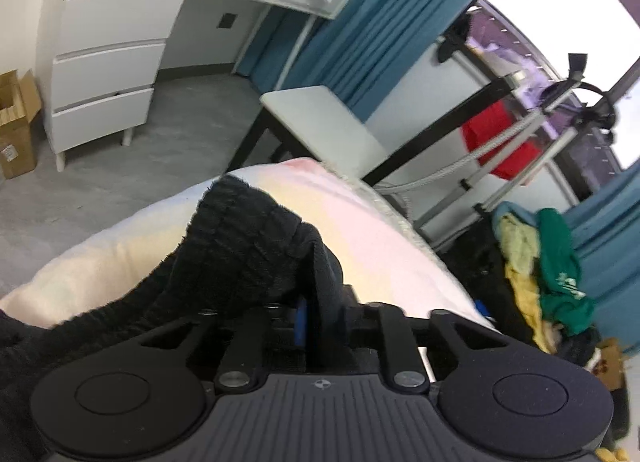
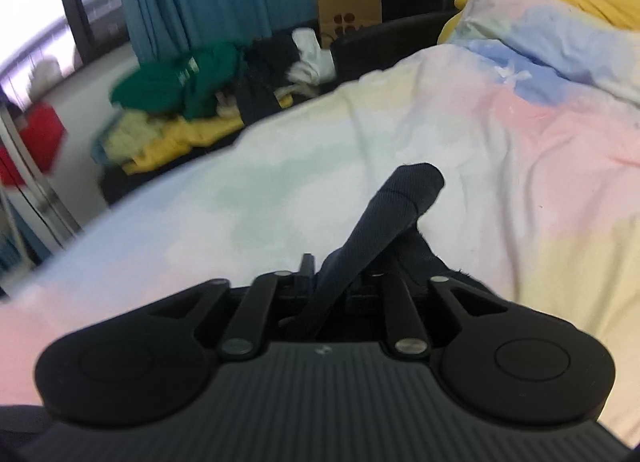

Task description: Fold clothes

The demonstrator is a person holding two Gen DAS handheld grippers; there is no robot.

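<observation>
Left gripper (image 1: 310, 316): I see its jaws pinched on the black knit garment (image 1: 248, 246), low centre of the left view.
Right gripper (image 2: 330, 282): I see it clamped on a dark fabric strip (image 2: 394, 208) rising up-right of centre.
Garment: bunched over the pastel bedspread (image 2: 500, 134).
Clothes pile (image 2: 180, 102): upper left of the right view, beside the bed.
Blue curtain (image 1: 380, 22): top centre, left view.

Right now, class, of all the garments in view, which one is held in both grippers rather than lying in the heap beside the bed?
The black knitted garment: the left gripper and right gripper each pinch it, unlike the green garment heaped beside the bed.
</observation>
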